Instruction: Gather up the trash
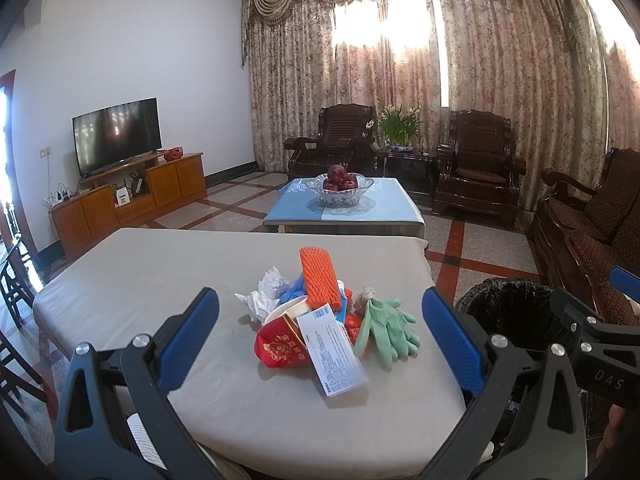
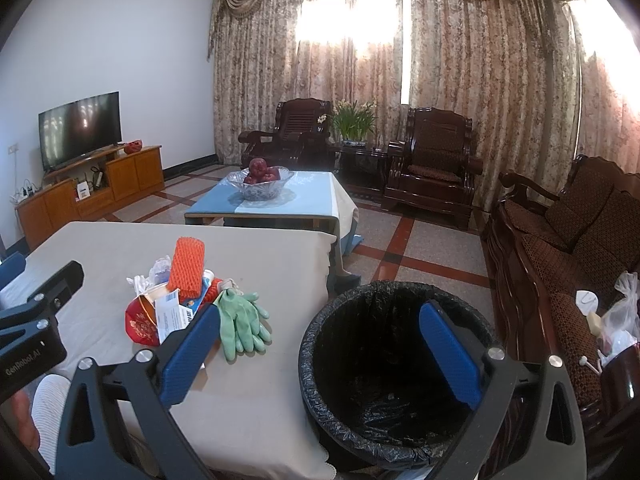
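- Our left gripper (image 1: 320,344), black frame with blue pads: fingers spread wide, empty, held above the near edge of the table and aimed at the trash pile.
- Our right gripper (image 2: 320,354), same build: fingers spread wide, empty, hovering over the bin's mouth beside the table.
- Beige cloth-covered table (image 1: 160,272): carries all the trash in one heap near its right side.
- Orange foam fruit net (image 1: 320,276): stands tilted at the top of the heap.
- Crumpled white tissue (image 1: 266,288) and blue plastic glove (image 1: 294,288): at the heap's far left, touching the net.
- Red paper cup with gold print (image 1: 280,350): lying on its side at the front of the heap.
- White printed paper slip (image 1: 332,350): leans across the cup, its lower end on the cloth.
- Pair of mint-green rubber gloves (image 1: 386,330): flat on the cloth at the heap's right edge.
- Round bin lined with a black plastic bag (image 2: 384,364): on the floor just beside the table's right edge; a few small bits lie at its bottom.
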{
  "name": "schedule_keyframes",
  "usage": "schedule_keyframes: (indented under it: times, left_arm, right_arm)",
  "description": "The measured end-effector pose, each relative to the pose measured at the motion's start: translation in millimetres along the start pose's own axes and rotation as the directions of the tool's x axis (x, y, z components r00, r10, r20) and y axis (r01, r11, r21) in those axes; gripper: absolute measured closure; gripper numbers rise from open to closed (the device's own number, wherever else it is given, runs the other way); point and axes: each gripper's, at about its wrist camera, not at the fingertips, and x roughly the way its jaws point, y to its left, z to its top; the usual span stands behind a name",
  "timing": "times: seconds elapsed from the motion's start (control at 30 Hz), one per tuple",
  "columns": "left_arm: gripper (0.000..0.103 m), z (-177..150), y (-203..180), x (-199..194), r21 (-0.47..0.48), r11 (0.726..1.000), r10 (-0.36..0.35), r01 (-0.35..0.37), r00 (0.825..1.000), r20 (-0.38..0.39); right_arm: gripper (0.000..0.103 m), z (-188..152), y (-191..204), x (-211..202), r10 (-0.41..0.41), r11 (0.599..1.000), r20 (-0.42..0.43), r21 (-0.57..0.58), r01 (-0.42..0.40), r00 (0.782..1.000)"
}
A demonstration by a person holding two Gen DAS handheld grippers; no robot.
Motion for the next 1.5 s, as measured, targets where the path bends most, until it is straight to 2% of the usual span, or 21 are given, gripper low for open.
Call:
schedule_keyframes:
  times: [0.77,1.03,1.27,1.5]
  left_arm:
    - [0.005,3,-3,4,0.000,1.000,-0.002,0.002,1.000,-0.005]
    - [0.005,-8,5,13,-0.016,1.000,-0.005,0.004,1.000,-0.025]
    - [0.005,-22,36,42,-0.073,0.996,0.041,-0.046,0.996,-0.073]
    - [0.005,-43,70,83,-0.043,0.983,0.175,-0.181,0.977,-0.119]
  right_arm:
    - [0.006,0,0,0,0.002,1.000,-0.004,0.000,-0.002,1.000]
    - [0.006,-7,7,16,0.022,1.000,-0.015,-0.007,-0.022,1.000]
    - [0.006,-9,21,46,0.095,0.995,-0.033,-0.023,-0.096,0.995]
    - [0.008,-9,55,94,0.210,0.975,-0.052,-0.068,-0.214,0.976]
